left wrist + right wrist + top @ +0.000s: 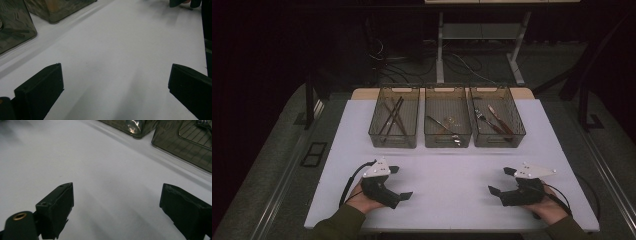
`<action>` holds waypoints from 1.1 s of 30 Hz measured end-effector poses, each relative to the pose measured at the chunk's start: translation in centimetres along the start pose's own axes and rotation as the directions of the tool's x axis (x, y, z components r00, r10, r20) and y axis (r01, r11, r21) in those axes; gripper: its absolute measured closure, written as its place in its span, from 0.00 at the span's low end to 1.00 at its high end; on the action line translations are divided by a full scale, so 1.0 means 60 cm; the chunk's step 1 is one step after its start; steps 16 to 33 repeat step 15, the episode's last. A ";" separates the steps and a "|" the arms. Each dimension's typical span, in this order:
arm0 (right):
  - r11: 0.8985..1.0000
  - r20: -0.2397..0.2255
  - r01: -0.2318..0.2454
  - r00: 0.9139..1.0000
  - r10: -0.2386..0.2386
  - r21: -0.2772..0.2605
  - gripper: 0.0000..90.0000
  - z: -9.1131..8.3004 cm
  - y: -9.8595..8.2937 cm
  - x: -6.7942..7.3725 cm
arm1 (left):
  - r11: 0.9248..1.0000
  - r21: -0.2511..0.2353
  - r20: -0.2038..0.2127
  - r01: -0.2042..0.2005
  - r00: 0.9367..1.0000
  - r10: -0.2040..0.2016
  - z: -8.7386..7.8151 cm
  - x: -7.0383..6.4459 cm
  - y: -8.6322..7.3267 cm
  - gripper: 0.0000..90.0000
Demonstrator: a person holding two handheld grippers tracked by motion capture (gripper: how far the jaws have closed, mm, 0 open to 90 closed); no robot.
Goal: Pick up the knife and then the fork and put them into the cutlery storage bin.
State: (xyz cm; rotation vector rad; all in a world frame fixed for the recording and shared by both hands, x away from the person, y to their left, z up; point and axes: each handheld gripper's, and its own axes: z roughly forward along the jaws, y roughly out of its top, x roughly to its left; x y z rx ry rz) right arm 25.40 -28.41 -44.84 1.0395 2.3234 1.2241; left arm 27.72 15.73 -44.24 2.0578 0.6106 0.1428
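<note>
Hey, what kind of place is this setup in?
Probably a lab or recording workspace: a white table with three clear bins of cutlery, the left gripper and right gripper resting open, and loose cables on the floor behind.

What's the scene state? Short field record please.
surface: white table
left claw: open, holds nothing, low over table
right claw: open, holds nothing, low over table
bins: three in a row at the far side
left bin: chopsticks
middle bin: spoon
right bin: fork
</note>
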 end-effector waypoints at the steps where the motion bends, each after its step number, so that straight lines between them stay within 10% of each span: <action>1: 1.000 -0.003 -0.003 1.000 0.003 0.000 0.13 0.000 0.000 0.000 | 1.000 0.001 -0.001 -0.002 1.000 0.002 0.000 0.000 0.000 0.00; 33: 1.000 -0.007 0.009 1.000 -0.009 0.006 0.13 0.000 0.000 0.000 | 1.000 0.003 0.000 -0.006 1.000 0.006 0.000 -0.001 0.000 0.00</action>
